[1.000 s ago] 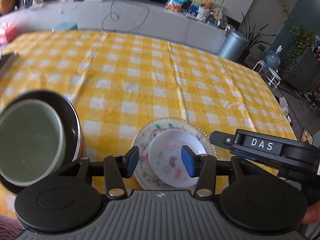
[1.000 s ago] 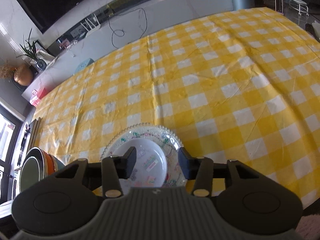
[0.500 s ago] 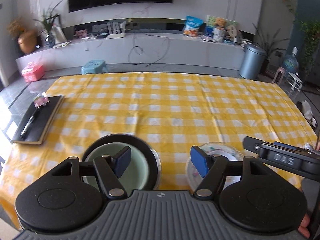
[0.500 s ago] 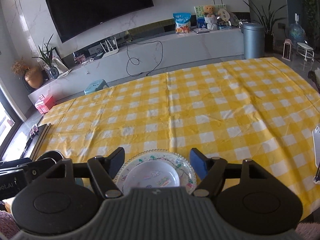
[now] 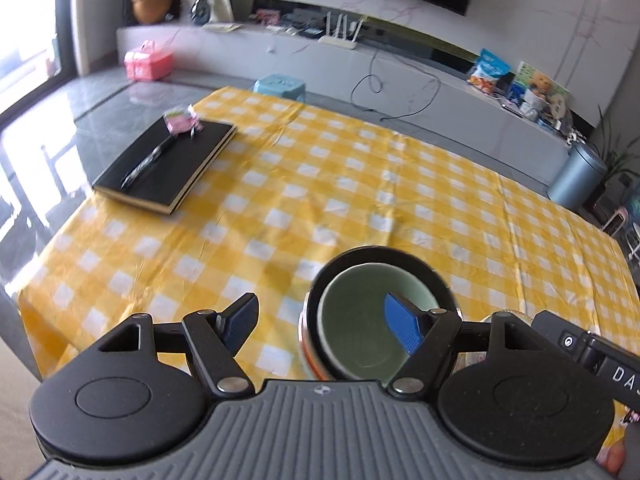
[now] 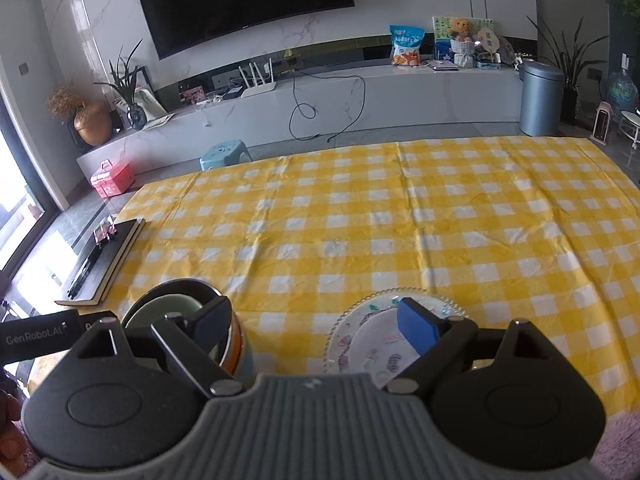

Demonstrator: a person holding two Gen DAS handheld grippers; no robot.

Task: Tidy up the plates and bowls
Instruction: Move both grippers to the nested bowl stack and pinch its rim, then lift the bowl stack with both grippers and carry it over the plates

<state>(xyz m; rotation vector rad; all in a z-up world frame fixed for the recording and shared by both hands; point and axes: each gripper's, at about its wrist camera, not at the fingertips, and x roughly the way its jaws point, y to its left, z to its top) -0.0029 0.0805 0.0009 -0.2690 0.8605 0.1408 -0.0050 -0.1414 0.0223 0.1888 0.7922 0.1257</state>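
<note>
A stack of bowls (image 5: 360,312) stands near the table's front edge: a pale green bowl nested in a dark bowl, with orange and blue bowls below; it also shows in the right wrist view (image 6: 180,308). To its right a white bowl with coloured stickers (image 6: 384,344) sits on a clear beaded glass plate (image 6: 448,308). My left gripper (image 5: 324,326) is open and empty, above and just left of the stack. My right gripper (image 6: 316,320) is open and empty, held above the gap between stack and plate.
A yellow checked cloth (image 6: 400,220) covers the table. A black notebook with a pen and a small pink thing (image 5: 168,164) lies at the far left corner. Beyond the table are a blue stool (image 6: 224,152), a TV bench and a grey bin (image 6: 540,96).
Both grippers have drawn back and up and opened wider. The left view has swung left, from the sticker bowl to the bowl stack and notebook. The dishes have not moved.
</note>
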